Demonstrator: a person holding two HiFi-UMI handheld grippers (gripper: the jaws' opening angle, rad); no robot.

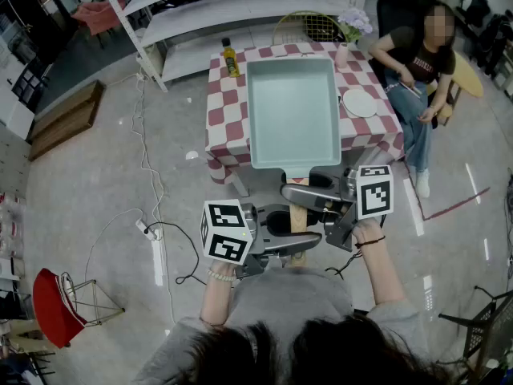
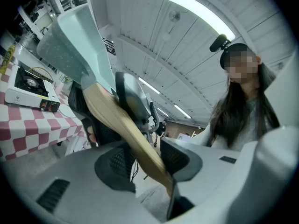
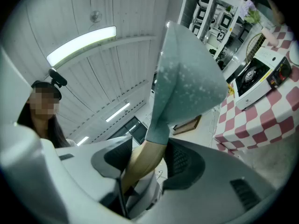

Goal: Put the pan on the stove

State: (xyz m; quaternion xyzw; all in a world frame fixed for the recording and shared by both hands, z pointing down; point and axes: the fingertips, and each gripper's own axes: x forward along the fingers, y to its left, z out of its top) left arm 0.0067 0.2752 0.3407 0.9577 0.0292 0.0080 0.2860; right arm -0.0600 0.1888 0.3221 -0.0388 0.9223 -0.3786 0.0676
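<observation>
Head view with both gripper views: 1 rectangular pale-green pan (image 1: pixel 292 111) held in the air over a table (image 1: pixel 228 107) covered in a red-and-white checked cloth, carried by its wooden handle (image 1: pixel 298 216), which points back towards the person; the left gripper (image 1: pixel 293 235) comes in from the left and takes the handle near its free end, and its own view shows both pads of the left gripper (image 2: pixel 149 167) closed narrowly on the pale wood (image 2: pixel 126 129), with the pan (image 2: pixel 74 36) rising beyond it; the right gripper (image 1: pixel 301 189) comes in from the right and clamps the handle nearer the pan body, so the 2 grippers sit one behind the other along the handle; in its own view the right gripper (image 3: pixel 147 164) has its jaws pressed against the handle (image 3: pixel 142 160) just below the grey-green socket of the pan (image 3: pixel 187 78); the white 1-burner stove (image 2: pixel 28 85) stands on the checked cloth, clear of the pan and lower than it, and appears again at the right of the right gripper view (image 3: pixel 257 80); in the head view the pan covers the middle of the table and the stove cannot be seen; around the pan lie a bottle (image 1: pixel 231 58) at the far left corner, a white plate (image 1: pixel 359 103) at the right edge and a vase of flowers (image 1: pixel 350 30) at the far right; 1 seated person (image 1: pixel 417 62) is beside the table's right side.
</observation>
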